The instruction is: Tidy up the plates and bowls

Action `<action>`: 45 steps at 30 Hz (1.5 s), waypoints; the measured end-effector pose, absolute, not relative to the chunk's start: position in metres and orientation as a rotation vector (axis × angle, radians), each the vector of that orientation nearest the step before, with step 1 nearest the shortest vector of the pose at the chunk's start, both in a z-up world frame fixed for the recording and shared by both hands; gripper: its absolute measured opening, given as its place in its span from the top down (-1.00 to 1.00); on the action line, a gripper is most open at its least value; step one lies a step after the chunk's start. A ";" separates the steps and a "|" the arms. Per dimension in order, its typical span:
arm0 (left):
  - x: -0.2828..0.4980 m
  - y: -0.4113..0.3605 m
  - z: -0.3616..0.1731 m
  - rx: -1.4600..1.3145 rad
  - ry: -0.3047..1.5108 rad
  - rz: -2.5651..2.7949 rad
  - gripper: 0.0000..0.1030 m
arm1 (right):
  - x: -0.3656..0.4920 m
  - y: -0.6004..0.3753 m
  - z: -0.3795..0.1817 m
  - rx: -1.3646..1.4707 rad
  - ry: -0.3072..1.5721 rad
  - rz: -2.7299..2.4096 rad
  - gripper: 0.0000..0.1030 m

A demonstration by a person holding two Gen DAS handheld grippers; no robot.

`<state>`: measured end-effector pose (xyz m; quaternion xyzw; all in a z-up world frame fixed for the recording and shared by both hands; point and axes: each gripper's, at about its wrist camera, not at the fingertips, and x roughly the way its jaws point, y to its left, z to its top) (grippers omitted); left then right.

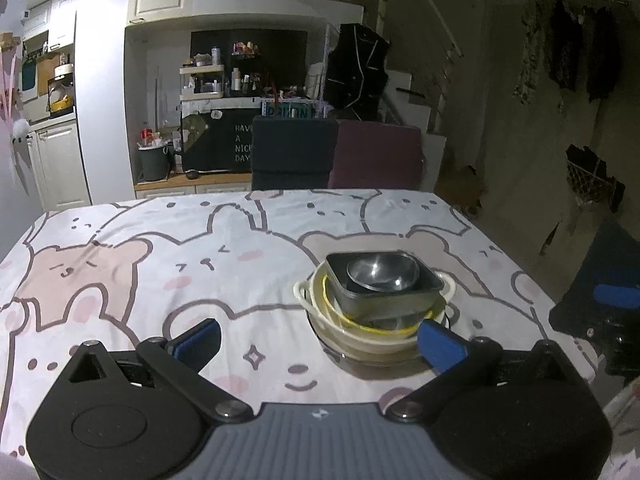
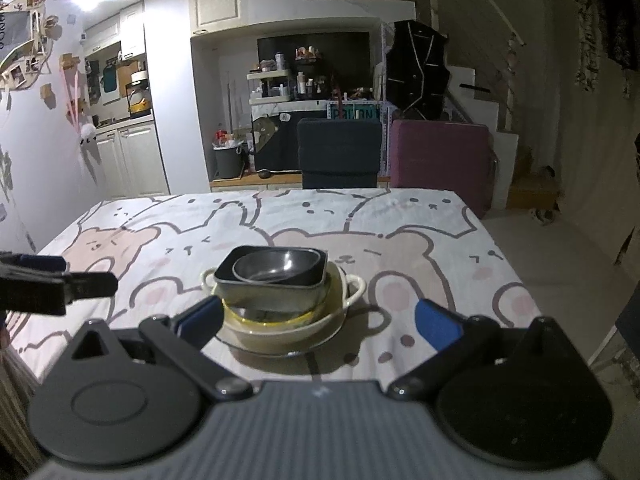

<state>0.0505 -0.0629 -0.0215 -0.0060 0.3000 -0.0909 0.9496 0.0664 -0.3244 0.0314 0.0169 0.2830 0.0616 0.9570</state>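
Stack of dishes [image 1: 374,300] standing upright on the table [image 1: 120,280], right of centre in the left wrist view, toward the near edge. From bottom to top: a clear glass plate [image 2: 280,350], a cream bowl with two small side handles [image 2: 352,292], a yellow-rimmed clear bowl [image 2: 272,316], a dark rectangular dish [image 2: 272,280], and a small round metal bowl [image 2: 276,266] nested inside it. All openings facing up. Rectangular dish tilted a little, long axis running roughly left to right across the table, one corner overhanging the cream bowl's rim. Cream bowl's handles pointing left and right along the same line.

Left gripper [image 1: 318,340] spread wide, holding nothing, stack just ahead of its right finger [image 1: 440,344]. Right gripper [image 2: 320,320] likewise wide open and empty, stack between and just beyond its fingers, closer to the left one. No contact visible in either view.

Tablecloth with cartoon bears and rabbits [image 1: 80,268] bare everywhere else: wide open room left of the stack and behind it up to the far edge. Right table edge near the stack. Two chair backs, one dark [image 2: 340,152] and one maroon [image 2: 440,160], behind the far edge.
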 end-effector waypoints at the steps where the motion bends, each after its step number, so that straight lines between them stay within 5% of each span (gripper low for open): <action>1: 0.048 -0.063 -0.024 -0.009 0.615 -0.187 -1.00 | 0.066 -0.324 0.031 0.031 0.576 0.124 -0.99; 45: 0.021 -0.057 -0.029 -0.020 0.594 -0.192 -1.00 | 0.054 -0.324 0.020 0.035 0.557 0.144 -0.99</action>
